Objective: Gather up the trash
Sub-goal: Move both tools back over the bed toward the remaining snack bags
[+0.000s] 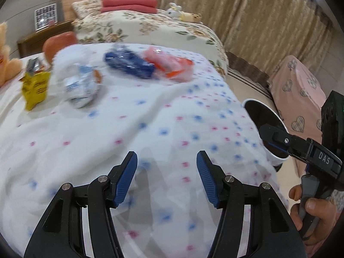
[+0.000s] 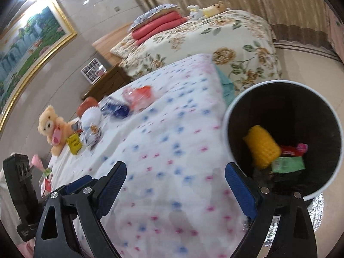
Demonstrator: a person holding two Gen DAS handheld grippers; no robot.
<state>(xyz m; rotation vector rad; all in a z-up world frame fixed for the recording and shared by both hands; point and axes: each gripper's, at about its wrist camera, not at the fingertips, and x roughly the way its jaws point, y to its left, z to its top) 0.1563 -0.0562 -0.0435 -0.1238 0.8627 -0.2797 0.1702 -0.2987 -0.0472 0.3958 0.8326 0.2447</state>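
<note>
We hold both tongs, left [image 1: 166, 177] and right [image 2: 175, 190], spread and empty beside the bin [image 2: 228, 116], ready for wrappers [image 1: 129, 63] farther up the bed [image 1: 150, 129].

Wrappers [image 1: 129, 64] on the bed [image 1: 150, 111]; bin [image 2: 283, 137] beside it.

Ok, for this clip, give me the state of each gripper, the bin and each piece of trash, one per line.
Left gripper: open, empty, over the blanket.
Right gripper: open, empty, beside the bin.
Bin: open-topped, partly filled.
Yellow packet: on the blanket, not collected.
White wrapper: crumpled, on the blanket.
Blue wrapper: on the blanket.
Pink wrapper: on the blanket.
</note>
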